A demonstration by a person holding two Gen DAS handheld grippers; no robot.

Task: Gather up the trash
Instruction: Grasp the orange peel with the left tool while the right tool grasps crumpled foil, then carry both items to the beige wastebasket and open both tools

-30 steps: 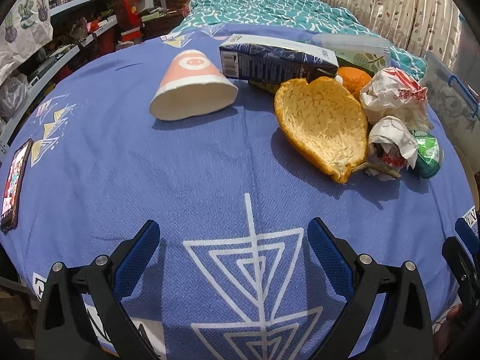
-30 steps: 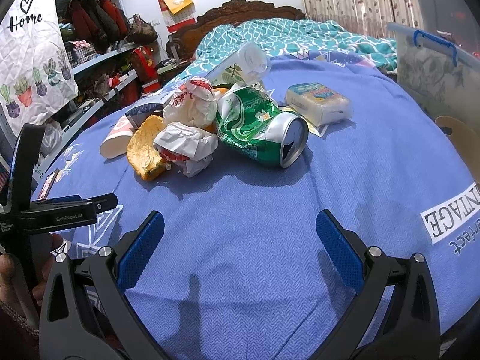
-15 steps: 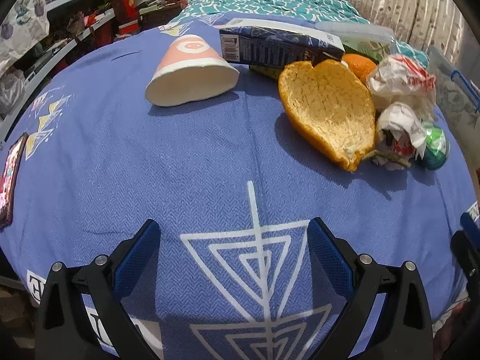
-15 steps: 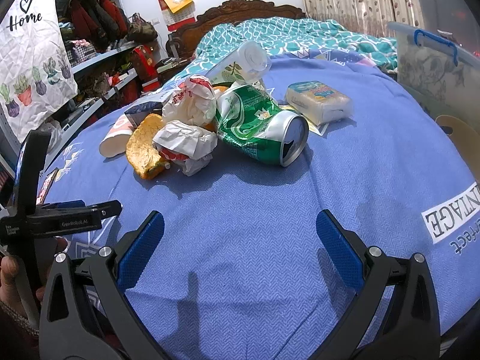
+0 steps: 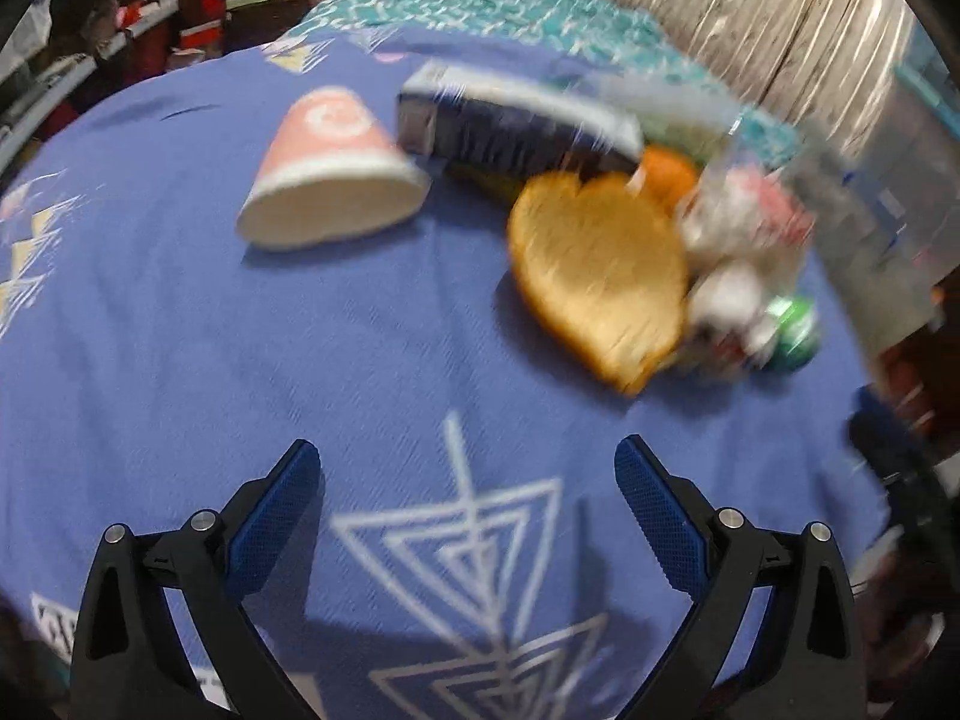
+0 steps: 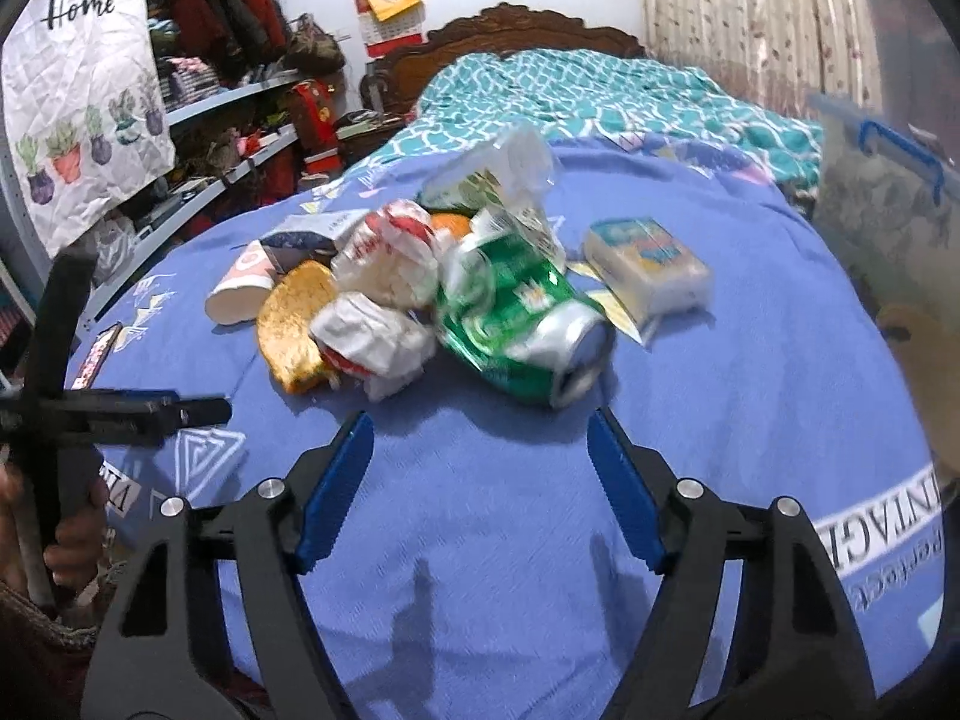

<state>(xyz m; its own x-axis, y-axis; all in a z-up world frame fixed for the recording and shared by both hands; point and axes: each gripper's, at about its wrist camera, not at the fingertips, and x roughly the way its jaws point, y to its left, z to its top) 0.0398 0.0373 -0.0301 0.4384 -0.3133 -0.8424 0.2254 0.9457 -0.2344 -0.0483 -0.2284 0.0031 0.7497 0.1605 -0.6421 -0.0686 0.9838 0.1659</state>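
Observation:
A pile of trash lies on a blue cloth-covered table (image 6: 510, 510). A crushed green can (image 6: 522, 324) lies on its side just ahead of my right gripper (image 6: 480, 438), which is open and empty. Beside the can are crumpled white wrappers (image 6: 372, 336), an orange peel (image 6: 288, 324), a paper cup (image 6: 240, 288) and a wrapped packet (image 6: 648, 264). In the left wrist view my left gripper (image 5: 465, 468) is open and empty, short of the paper cup (image 5: 330, 180), the peel (image 5: 600, 270), a dark blue carton (image 5: 516, 120) and the wrappers (image 5: 738, 240).
A clear plastic bin (image 6: 882, 180) with a blue handle stands at the right. A bed with a teal blanket (image 6: 600, 96) lies behind the table. Cluttered shelves (image 6: 240, 90) line the left. A phone (image 6: 96, 354) lies at the table's left edge.
Both grippers have moved forward toward the trash pile. The right gripper's jaws have narrowed somewhat and the can is now just ahead of them. The left view is now motion-blurred.

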